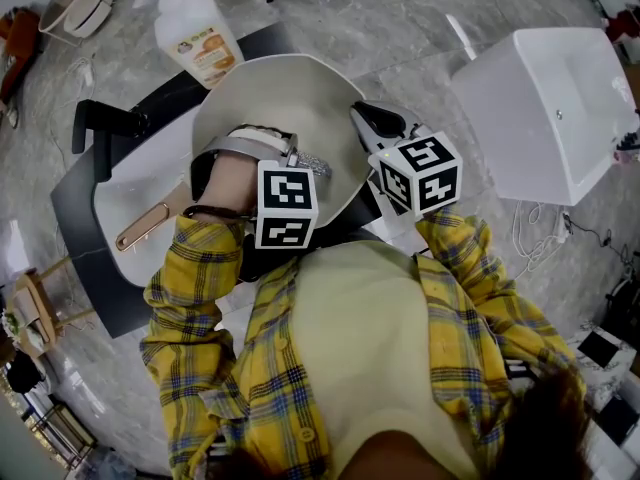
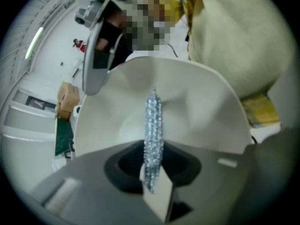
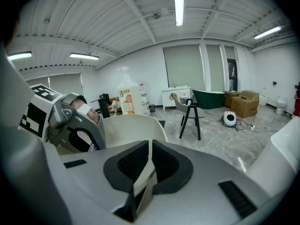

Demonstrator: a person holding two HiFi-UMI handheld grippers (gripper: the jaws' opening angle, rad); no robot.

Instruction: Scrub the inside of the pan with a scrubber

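A cream pan [image 1: 290,108] stands tilted on edge over the sink, its copper handle [image 1: 148,225] pointing down-left. My left gripper [image 1: 300,160] is inside the bowl, shut on a silver sparkly scrubber [image 1: 314,165]. In the left gripper view the scrubber [image 2: 153,125] shows edge-on between the jaws [image 2: 152,179], against the pan's inside [image 2: 197,107]. My right gripper [image 1: 368,120] is shut on the pan's right rim. In the right gripper view the thin rim [image 3: 147,170] sits clamped in the gripper [image 3: 149,165], with the pan [image 3: 131,128] rising beyond it.
A white sink basin [image 1: 130,203] lies in a dark counter [image 1: 75,208], with a black faucet [image 1: 100,126] at its left. A soap pump bottle [image 1: 195,36] stands behind the pan. A white box [image 1: 550,108] sits to the right. A black stool [image 3: 190,114] stands further off.
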